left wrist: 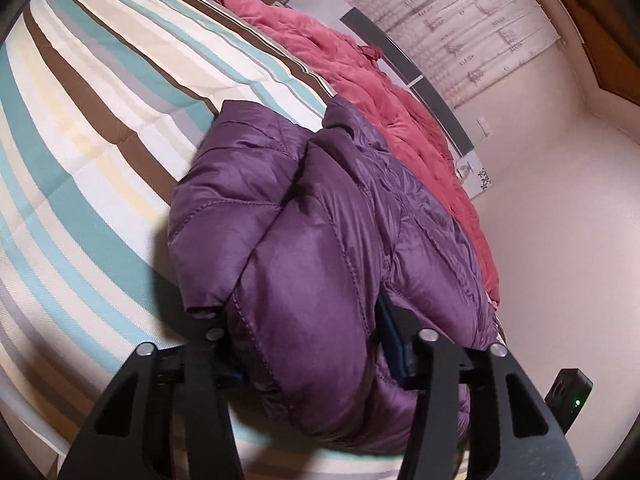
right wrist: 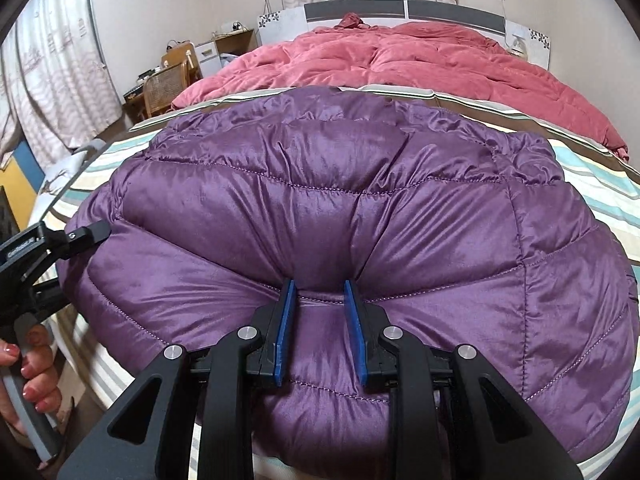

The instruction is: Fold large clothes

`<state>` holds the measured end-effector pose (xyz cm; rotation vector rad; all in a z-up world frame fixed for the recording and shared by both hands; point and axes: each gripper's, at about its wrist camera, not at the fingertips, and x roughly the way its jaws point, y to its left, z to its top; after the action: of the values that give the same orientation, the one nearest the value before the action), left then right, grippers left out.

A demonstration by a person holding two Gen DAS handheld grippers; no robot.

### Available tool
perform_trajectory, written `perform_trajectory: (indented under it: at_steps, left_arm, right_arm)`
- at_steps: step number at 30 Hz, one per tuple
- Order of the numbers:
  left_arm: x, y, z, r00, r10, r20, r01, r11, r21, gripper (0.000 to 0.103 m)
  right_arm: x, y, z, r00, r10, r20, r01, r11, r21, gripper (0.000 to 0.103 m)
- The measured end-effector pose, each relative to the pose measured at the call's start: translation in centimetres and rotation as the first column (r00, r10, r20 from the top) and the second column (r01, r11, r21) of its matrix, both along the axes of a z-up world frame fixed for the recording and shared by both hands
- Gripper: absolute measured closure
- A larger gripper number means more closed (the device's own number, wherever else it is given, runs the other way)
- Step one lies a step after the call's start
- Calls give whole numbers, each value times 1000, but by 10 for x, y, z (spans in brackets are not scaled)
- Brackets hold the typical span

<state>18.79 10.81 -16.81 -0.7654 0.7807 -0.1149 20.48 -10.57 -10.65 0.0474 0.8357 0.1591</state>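
A: The right fingers (right wrist: 320, 312) pinch a fold of the purple jacket (right wrist: 320, 208)?
B: Yes. The left fingers (left wrist: 312, 344) stand half open around its edge, perhaps pressing. The jacket lies on the striped bed (left wrist: 100, 120), near the pink quilt (right wrist: 400, 60).

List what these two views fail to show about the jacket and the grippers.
- Left wrist view: the left gripper's pads are buried in the purple jacket; contact is unclear.
- Right wrist view: the jacket's near edge runs off the bottom, behind the right gripper.
- Both views: the jacket's underside and front lie hidden against the striped sheet.
- Right wrist view: the left gripper's tip vanishes behind the jacket.
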Motion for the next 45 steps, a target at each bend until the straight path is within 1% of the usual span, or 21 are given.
perform_trajectory:
  at_steps: [1, 3, 5, 9, 13, 17, 21, 23, 24, 27, 29, 32, 34, 35, 37, 40, 41, 44, 45]
  left_arm:
    - [0, -1, 0, 1000, 1, 5, -1, 1000, 2, 61]
    - [0, -3, 5, 1000, 0, 28, -1, 1000, 4, 73]
    - [0, -10, 14, 998, -4, 62, 1, 999, 43, 77]
    - [-4, -18, 36, 990, -18, 138, 5, 996, 92, 81]
    - [-6, -35, 65, 972, -69, 226, 36, 988, 149, 82]
    - [-11, -50, 91, 944, -134, 300, 72, 975, 209, 82]
    - [-19, -72, 114, 903, -226, 366, 116, 948, 298, 83]
    - [-25, -83, 122, 874, -283, 394, 150, 930, 336, 83]
    - [-28, -91, 126, 854, -323, 407, 174, 915, 363, 83]
    - [-31, -103, 134, 820, -386, 423, 209, 890, 406, 83]
    - [-32, -109, 137, 803, -416, 427, 228, 877, 424, 82]
    - [-34, -116, 141, 793, -442, 420, 235, 857, 458, 82]
    - [-35, -118, 144, 787, -453, 419, 239, 850, 470, 82]
    - [-35, -120, 145, 785, -457, 418, 242, 847, 473, 82]
    - [-34, -124, 147, 784, -464, 413, 244, 841, 483, 82]
    - [-36, -136, 151, 782, -477, 400, 246, 827, 505, 82]
    - [-42, -141, 150, 781, -482, 397, 246, 822, 513, 82]
    - [-44, -155, 152, 771, -508, 384, 250, 797, 550, 82]
    - [-46, -162, 152, 766, -520, 378, 254, 785, 565, 82]
  right_arm:
    - [-1, 0, 0, 1000, 0, 3, 0, 1000, -3, 78]
    - [-3, 1, 0, 1000, 0, 9, 1, 1000, -6, 78]
    - [-4, 1, 0, 1000, -3, 13, 3, 1000, -6, 78]
    - [-6, 2, -1, 1000, -6, 20, 6, 1000, -6, 78]
    - [-8, 1, -2, 1000, -13, 26, 13, 1000, 9, 78]
    - [-10, -3, -2, 999, -22, 27, 21, 999, 36, 78]
    - [-10, -8, -1, 999, -29, 26, 28, 998, 60, 78]
    - [-10, -9, -1, 999, -31, 25, 29, 997, 65, 78]
    - [-10, -9, -1, 999, -32, 26, 30, 997, 70, 78]
    - [-10, -12, 0, 999, -32, 25, 30, 996, 89, 78]
    - [-11, -15, 2, 999, -33, 26, 30, 994, 110, 78]
    - [-14, -27, 8, 999, -49, 20, 45, 980, 196, 78]
    - [-20, -40, 17, 996, -78, 35, 68, 971, 229, 78]
    - [-23, -43, 22, 995, -89, 52, 75, 972, 223, 78]
    - [-34, -56, 35, 987, -122, 104, 103, 980, 172, 78]
    - [-43, -80, 45, 973, -190, 129, 177, 978, 108, 78]
    - [-45, -93, 47, 965, -228, 127, 217, 972, 92, 78]
    - [-55, -130, 50, 937, -326, 130, 318, 945, 79, 78]
    - [-58, -144, 49, 922, -366, 129, 361, 931, 60, 78]
